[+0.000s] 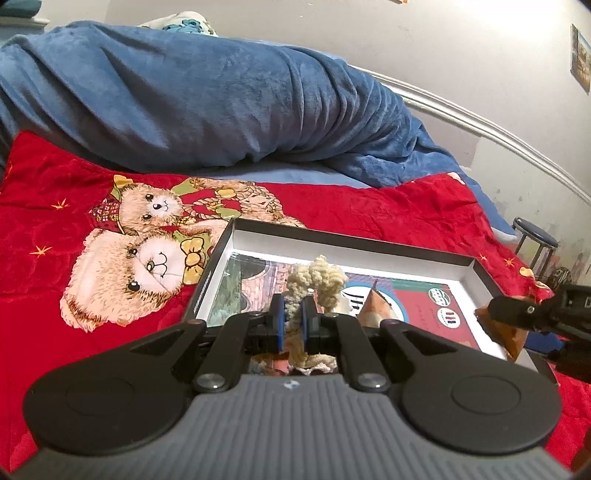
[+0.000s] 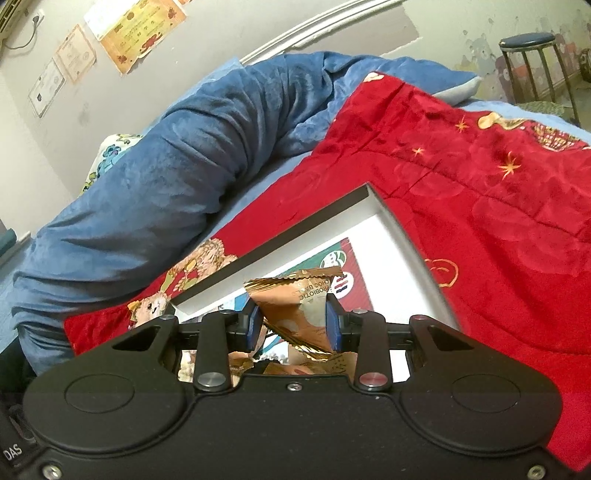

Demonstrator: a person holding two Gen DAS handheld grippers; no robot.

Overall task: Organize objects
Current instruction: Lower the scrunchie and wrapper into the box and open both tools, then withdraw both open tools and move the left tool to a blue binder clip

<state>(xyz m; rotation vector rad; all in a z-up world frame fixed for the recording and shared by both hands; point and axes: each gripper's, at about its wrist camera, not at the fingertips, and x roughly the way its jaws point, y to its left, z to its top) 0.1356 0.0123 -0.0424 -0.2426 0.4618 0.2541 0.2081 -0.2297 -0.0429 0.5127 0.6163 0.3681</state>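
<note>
A shallow black box (image 1: pixel 351 242) with white inner walls lies on a red bear-print blanket (image 1: pixel 74 206); printed cards line its floor. My left gripper (image 1: pixel 291 317) is shut on a cream fluffy yarn toy (image 1: pixel 317 284) and holds it over the box. My right gripper (image 2: pixel 293 325) is shut on a crumpled gold snack packet (image 2: pixel 295 295) over the box's corner (image 2: pixel 369 192). In the left wrist view the right gripper (image 1: pixel 517 314) with the packet (image 1: pixel 513 336) sits at the box's right edge.
A rolled blue blanket (image 1: pixel 221 103) lies behind the red one, along the white bed rail (image 1: pixel 480 122). A round stool (image 2: pixel 528 44) stands past the bed's end. Certificates (image 2: pixel 140 29) hang on the wall.
</note>
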